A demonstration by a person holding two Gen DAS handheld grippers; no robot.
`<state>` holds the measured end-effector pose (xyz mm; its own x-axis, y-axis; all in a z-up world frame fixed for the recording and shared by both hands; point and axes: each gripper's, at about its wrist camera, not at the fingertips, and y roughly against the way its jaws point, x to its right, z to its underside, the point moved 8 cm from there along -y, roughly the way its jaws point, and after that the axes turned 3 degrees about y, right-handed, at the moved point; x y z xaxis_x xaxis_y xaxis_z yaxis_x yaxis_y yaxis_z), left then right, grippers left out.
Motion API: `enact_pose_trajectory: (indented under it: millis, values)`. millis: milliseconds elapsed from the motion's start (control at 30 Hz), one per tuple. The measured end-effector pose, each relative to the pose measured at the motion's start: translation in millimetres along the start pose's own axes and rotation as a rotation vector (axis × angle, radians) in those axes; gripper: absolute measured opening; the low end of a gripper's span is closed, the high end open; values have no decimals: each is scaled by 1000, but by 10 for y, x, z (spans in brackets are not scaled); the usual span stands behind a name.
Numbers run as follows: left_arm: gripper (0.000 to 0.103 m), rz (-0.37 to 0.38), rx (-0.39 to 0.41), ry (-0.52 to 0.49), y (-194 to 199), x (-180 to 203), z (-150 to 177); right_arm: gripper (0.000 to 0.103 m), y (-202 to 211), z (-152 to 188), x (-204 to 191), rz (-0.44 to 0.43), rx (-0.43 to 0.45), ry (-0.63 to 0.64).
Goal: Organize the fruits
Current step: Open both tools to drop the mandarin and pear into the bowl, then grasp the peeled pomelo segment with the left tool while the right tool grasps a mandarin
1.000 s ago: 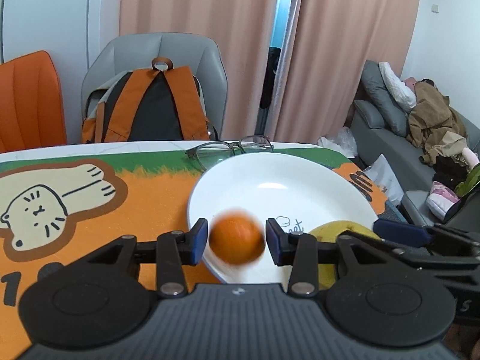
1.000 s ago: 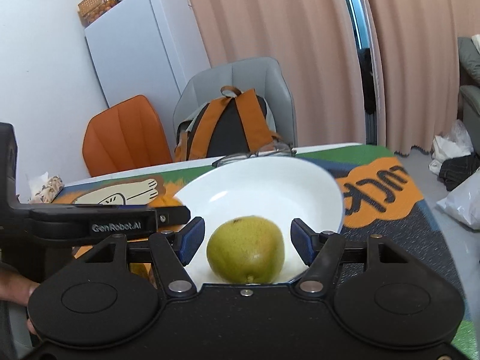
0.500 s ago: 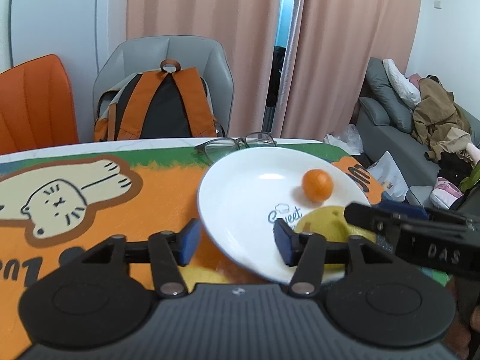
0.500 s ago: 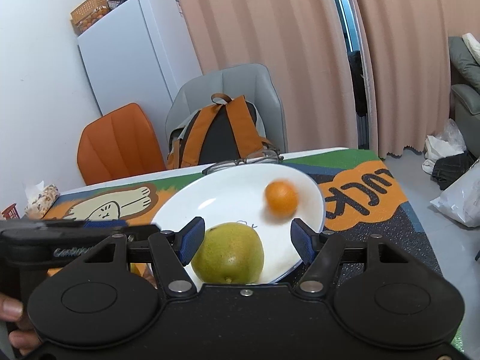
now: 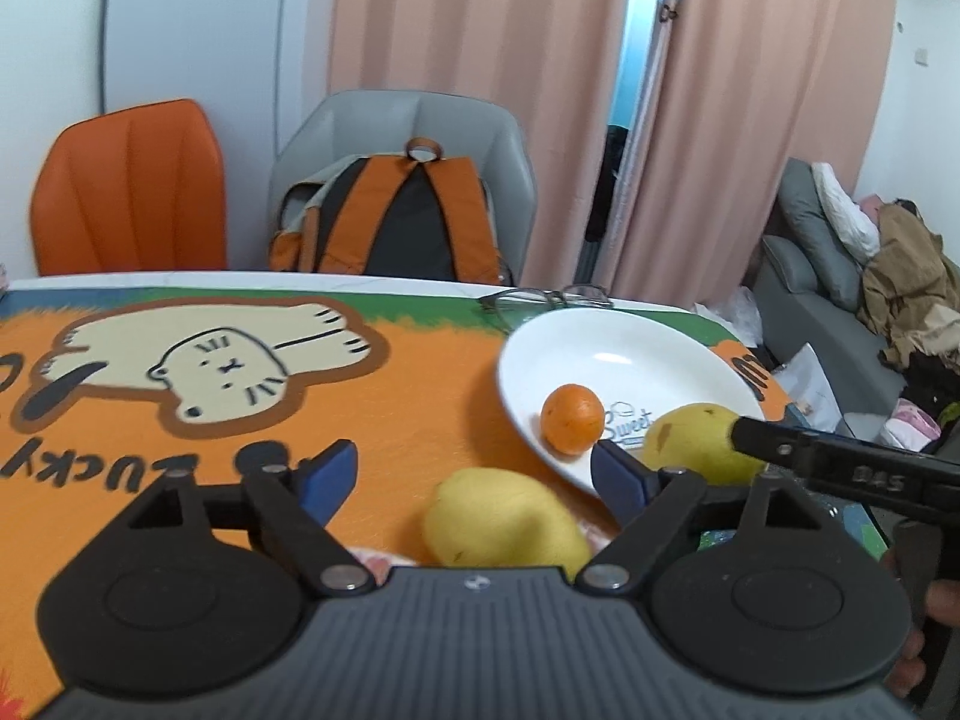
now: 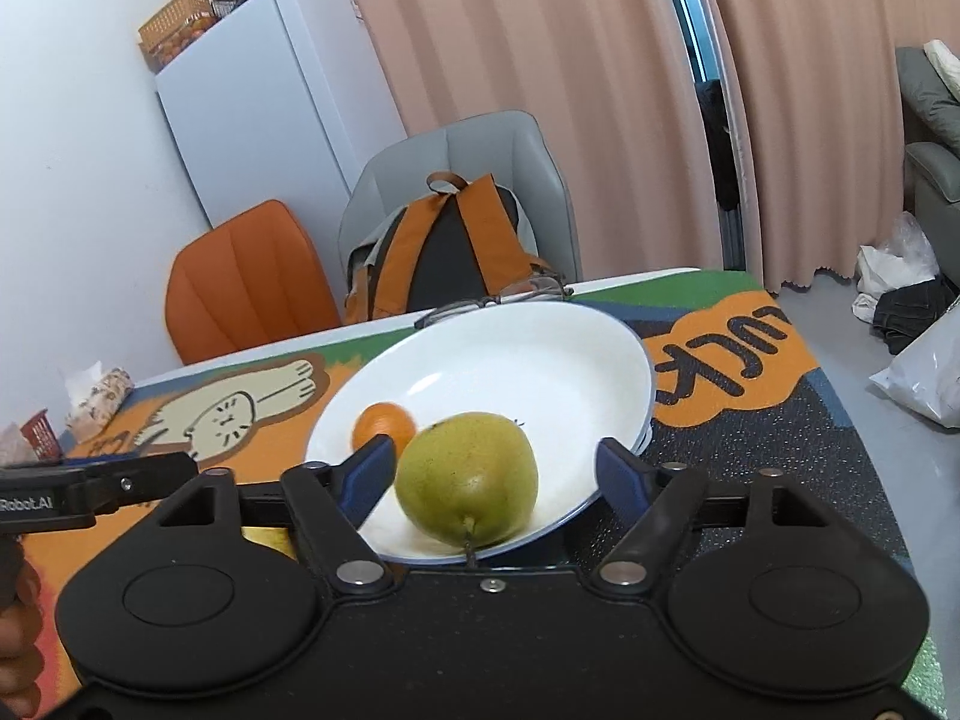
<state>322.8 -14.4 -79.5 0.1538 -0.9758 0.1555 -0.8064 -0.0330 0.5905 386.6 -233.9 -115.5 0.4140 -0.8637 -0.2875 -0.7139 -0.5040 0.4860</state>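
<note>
Two grippers are at work, and both have their jaws opening. The right gripper [image 6: 495, 465] has a green pear [image 6: 467, 486] between its blue pads; the left pad looks close against the fruit, while a clear gap shows at the right pad, so the pear sits released on the near rim of the white plate [image 6: 576, 354]. The left gripper [image 5: 474, 474] stands wide with nothing pressed between its pads; a yellow fruit [image 5: 504, 525] lies on the mat just below and near them, off the plate.

On the plate, a small orange [image 5: 572, 419] rests left of the pear, the two close together. The far half of the plate is bare. A pair of glasses [image 5: 543, 298] lies touching or just beyond the far rim.

The table carries an orange mat [image 5: 408, 396] with a cartoon cat; its left stretch is open. Behind stand an orange chair [image 5: 129, 186] and a grey chair holding a backpack [image 5: 390, 219], then pink curtains.

Only the right wrist view shows the white fridge [image 6: 270, 102] and a tissue pack [image 6: 99, 390] at the far left table edge; only the left wrist view shows the yellow fruit and a cluttered sofa [image 5: 840, 282].
</note>
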Motion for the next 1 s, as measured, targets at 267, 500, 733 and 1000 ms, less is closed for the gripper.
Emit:
enact_pose_trajectory:
  millis: [267,500,733,1000]
  values:
    - [91,-5,-11,31,56,-95,116,99,215,59,-8,-2,5,-10]
    - [93,4,-30,42,82,-86,220,103,391,161,-127,-31,-2,7]
    - [93,13,-41,68,180,-135,315,103,524,308,-236,-41,-18,30]
    - [93,21,-69,88,287,-225,522,100,602,467,-282,-43,-30,39]
